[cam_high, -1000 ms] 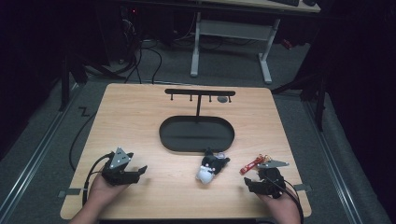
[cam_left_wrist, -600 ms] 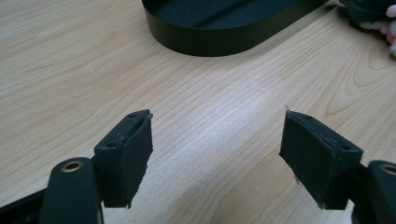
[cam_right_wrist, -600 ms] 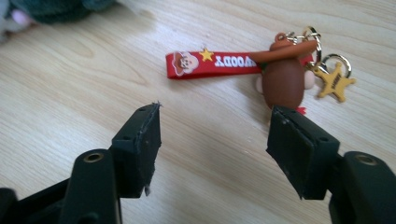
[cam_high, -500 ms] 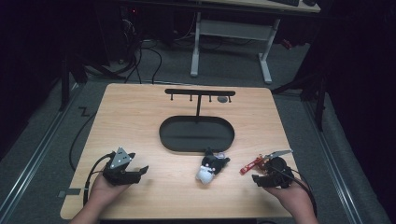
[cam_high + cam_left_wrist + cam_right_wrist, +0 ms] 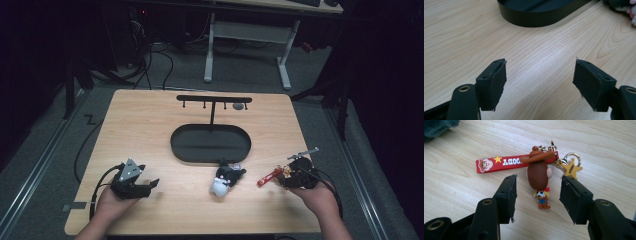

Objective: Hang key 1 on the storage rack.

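A keychain lies on the wooden table [image 5: 150, 130] at the front right: a small cowboy figure [image 5: 538, 173], a red strap [image 5: 501, 162] and a gold star charm [image 5: 572, 168]. In the high view the red strap [image 5: 269, 176] pokes out left of my right gripper [image 5: 295, 172]. My right gripper [image 5: 537, 186] is open, one jaw on each side of the figure, not touching it. A black and white plush toy [image 5: 226, 178] lies at the front middle. My left gripper [image 5: 145, 186] rests at the front left; in its own view the left gripper [image 5: 540, 72] is open over bare wood.
A black oval tray [image 5: 210, 143] sits mid-table, and its rim [image 5: 536, 21] is ahead of the left gripper. Behind it stands a black rack with small hooks [image 5: 214, 99]. A desk frame [image 5: 245, 45] and cables lie beyond the table's far edge.
My right gripper moved right and forward, then turned over the keychain, its jaws now straddling the figure. The left gripper and the plush toy stayed put.
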Motion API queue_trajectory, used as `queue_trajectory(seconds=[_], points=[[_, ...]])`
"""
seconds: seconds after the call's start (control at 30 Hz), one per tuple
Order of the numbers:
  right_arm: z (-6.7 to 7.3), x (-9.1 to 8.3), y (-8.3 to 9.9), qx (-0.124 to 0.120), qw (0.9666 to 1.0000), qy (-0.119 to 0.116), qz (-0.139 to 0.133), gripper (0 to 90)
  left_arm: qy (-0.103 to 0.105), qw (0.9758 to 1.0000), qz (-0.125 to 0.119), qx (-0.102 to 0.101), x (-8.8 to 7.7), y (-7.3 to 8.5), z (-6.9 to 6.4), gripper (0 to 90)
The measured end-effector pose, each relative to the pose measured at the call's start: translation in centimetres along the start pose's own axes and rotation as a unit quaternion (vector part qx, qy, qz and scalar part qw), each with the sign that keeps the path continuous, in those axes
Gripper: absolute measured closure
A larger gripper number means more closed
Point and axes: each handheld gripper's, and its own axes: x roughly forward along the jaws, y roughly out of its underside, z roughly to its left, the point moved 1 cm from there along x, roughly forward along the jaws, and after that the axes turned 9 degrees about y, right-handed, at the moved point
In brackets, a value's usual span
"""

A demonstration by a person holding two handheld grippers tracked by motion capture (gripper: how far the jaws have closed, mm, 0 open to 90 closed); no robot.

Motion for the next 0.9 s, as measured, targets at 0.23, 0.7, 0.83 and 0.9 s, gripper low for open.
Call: queue_trajectory(seconds=[0.23,0.7,0.83,0.9], points=[[0.1,1.2,-0.7,0.002,0.9999,-0.009,0.013,48.3,0.001,1.0000,0.003,0.001,0.0,0.0,-0.1,26.9],[0.2,3.3,-0.3,0.002,0.9993,-0.019,0.031,58.1,0.006,1.0000,0.000,-0.005,0.1,0.2,-0.3,26.9],[0.2,3.6,-0.2,0.001,0.9988,-0.029,0.039,59.0,0.006,0.9999,-0.003,-0.009,0.0,0.1,-0.4,27.1],[0.2,3.7,-0.2,0.002,0.9988,-0.029,0.040,59.2,0.005,1.0000,-0.003,-0.007,-0.1,0.1,-0.4,27.1]])
